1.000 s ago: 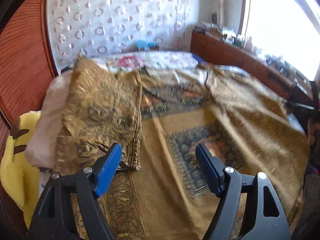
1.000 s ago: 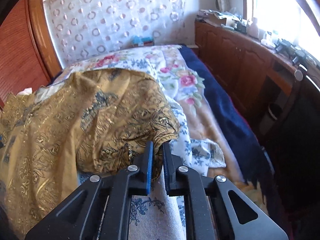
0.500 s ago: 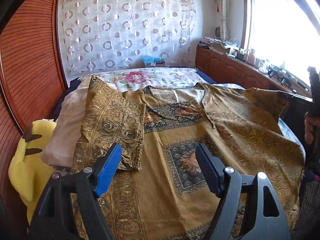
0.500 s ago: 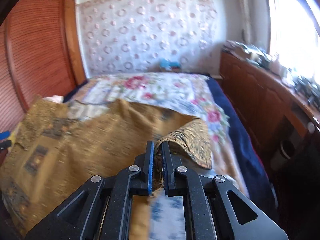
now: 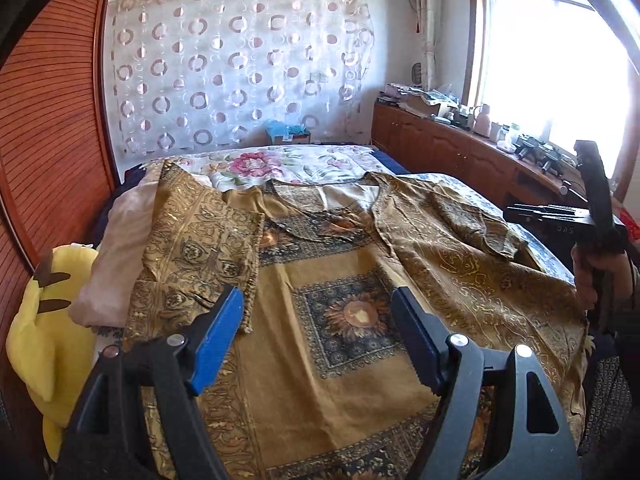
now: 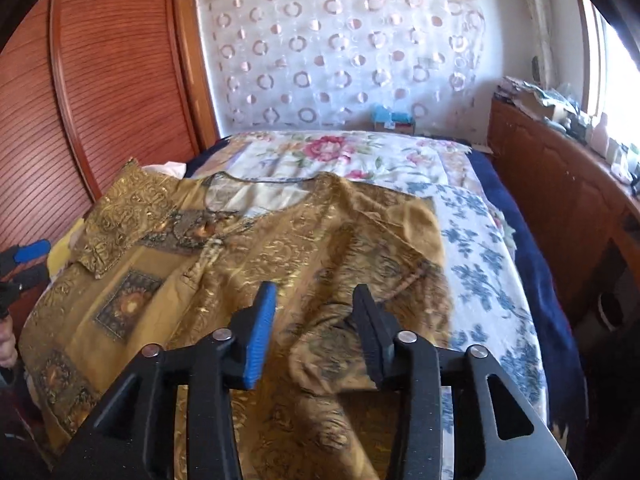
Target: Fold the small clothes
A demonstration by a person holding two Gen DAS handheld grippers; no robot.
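Note:
A gold and dark blue patterned garment (image 5: 344, 312) lies spread on the bed, neck toward the far wall. Its left sleeve (image 5: 204, 240) is folded in over the body. Its right sleeve (image 6: 360, 264) lies folded onto the body too, rumpled. My left gripper (image 5: 316, 340) is open and empty, above the garment's lower middle. My right gripper (image 6: 316, 320) is open and empty, just above the folded right sleeve. It also shows in the left wrist view (image 5: 596, 196) at the right edge.
A floral bedsheet (image 6: 472, 232) covers the bed. A pink pillow (image 5: 116, 248) and a yellow plush toy (image 5: 44, 320) lie at the left. A wooden cabinet (image 6: 560, 184) with clutter runs along the right, under a window. A slatted wooden panel (image 6: 100, 92) stands at the left.
My right gripper carried the right sleeve leftward over the garment, then opened and let it go. The sleeve now rests on the body. The left gripper stayed open and pulled back a little.

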